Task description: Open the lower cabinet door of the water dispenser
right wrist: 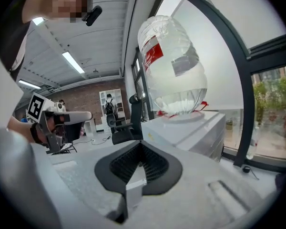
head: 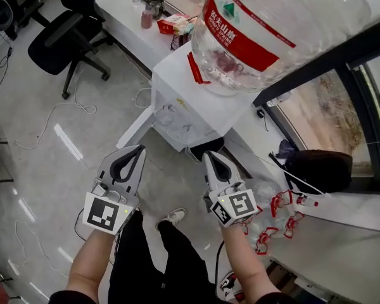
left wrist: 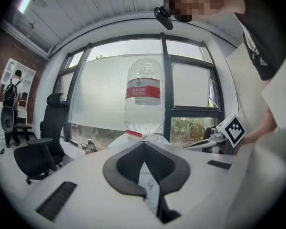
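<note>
The white water dispenser [head: 193, 100] stands ahead of me with a large clear bottle [head: 272, 24] upside down on top. From its lower left a white panel [head: 134, 128] juts out over the floor; it looks like the lower door swung out. My left gripper [head: 139, 149] is shut and empty, held in the air short of the dispenser. Beside it my right gripper [head: 209, 156] is also shut on nothing. The left gripper view shows its closed tips [left wrist: 144, 143] below the bottle [left wrist: 144, 97]. In the right gripper view, the shut tips [right wrist: 140, 144] lie left of the dispenser top [right wrist: 190, 128].
A black office chair [head: 69, 30] stands at the back left beside a white desk [head: 123, 18] with small bottles. Cables [head: 44, 128] trail over the floor. A black bag [head: 323, 170] and red-handled items [head: 278, 211] lie at the right by the window. My legs and a shoe [head: 171, 217] are below.
</note>
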The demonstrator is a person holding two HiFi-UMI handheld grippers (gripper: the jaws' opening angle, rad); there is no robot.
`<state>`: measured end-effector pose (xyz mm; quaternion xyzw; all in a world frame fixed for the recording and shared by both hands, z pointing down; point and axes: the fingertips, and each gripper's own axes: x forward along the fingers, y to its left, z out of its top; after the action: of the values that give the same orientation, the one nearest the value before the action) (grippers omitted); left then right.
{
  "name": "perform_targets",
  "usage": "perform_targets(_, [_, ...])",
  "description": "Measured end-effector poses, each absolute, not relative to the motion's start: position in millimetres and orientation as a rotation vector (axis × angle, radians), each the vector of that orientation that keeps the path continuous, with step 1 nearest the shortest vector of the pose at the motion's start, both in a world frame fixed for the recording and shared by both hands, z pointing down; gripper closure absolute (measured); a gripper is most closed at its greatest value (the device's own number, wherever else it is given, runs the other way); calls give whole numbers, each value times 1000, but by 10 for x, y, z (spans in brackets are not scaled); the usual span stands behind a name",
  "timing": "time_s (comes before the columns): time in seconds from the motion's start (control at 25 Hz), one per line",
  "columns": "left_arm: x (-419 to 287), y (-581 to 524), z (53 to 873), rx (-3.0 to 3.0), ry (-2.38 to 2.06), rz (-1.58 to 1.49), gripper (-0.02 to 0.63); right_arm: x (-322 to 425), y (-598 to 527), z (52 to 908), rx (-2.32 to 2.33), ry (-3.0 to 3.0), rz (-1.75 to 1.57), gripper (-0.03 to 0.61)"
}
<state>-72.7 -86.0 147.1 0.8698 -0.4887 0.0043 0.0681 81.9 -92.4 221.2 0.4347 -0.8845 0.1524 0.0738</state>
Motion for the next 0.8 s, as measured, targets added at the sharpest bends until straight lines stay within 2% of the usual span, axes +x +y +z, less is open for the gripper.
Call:
perform_targets(0.48, [-565,-1031,651,2670,-1403,127,606,1403,-859,1098,1540,-2600,354,574])
perform_targets(0.8, [-467,-951,164,2756,-1366,52,606,1681,-712,670,1638,-2591,337,574])
